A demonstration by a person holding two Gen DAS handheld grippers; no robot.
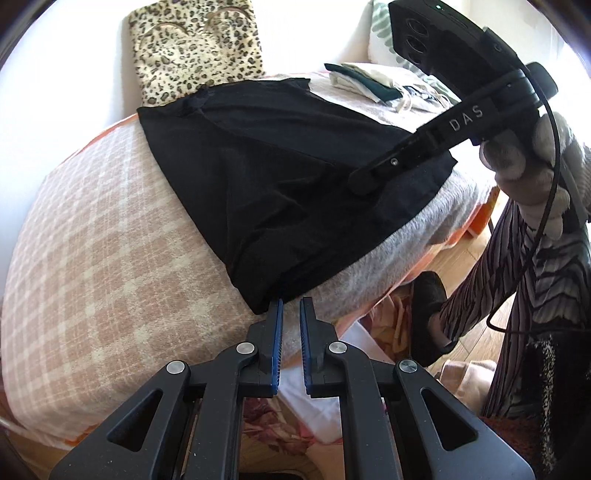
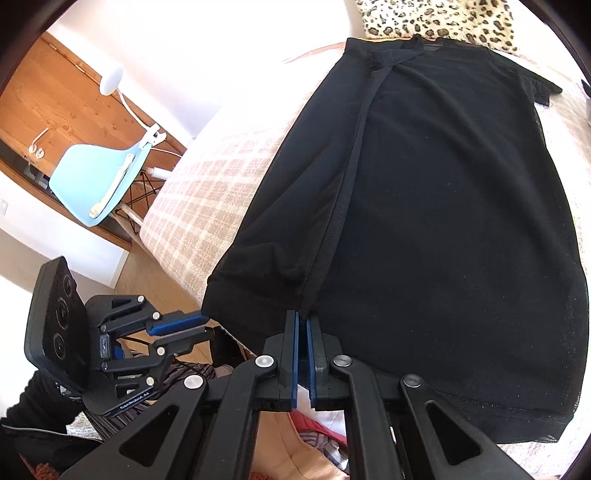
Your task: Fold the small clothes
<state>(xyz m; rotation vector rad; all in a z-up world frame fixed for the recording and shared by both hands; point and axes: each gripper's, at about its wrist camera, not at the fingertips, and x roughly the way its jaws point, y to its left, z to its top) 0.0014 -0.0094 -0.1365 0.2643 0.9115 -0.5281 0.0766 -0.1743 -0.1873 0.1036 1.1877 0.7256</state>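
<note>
Checked blanket: black garment lengthwise, neck toward leopard pillow.

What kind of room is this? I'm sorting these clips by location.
Most likely a bedroom at home: a black garment lies on a bed with a checked blanket, a leopard-print pillow leans against the wall, and a light blue chair stands nearby.

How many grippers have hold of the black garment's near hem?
2. The left gripper pinches the near left corner of the black sheer garment; the right gripper pinches the hem at the folded edge. Contact under the cloth is partly hidden.
</note>
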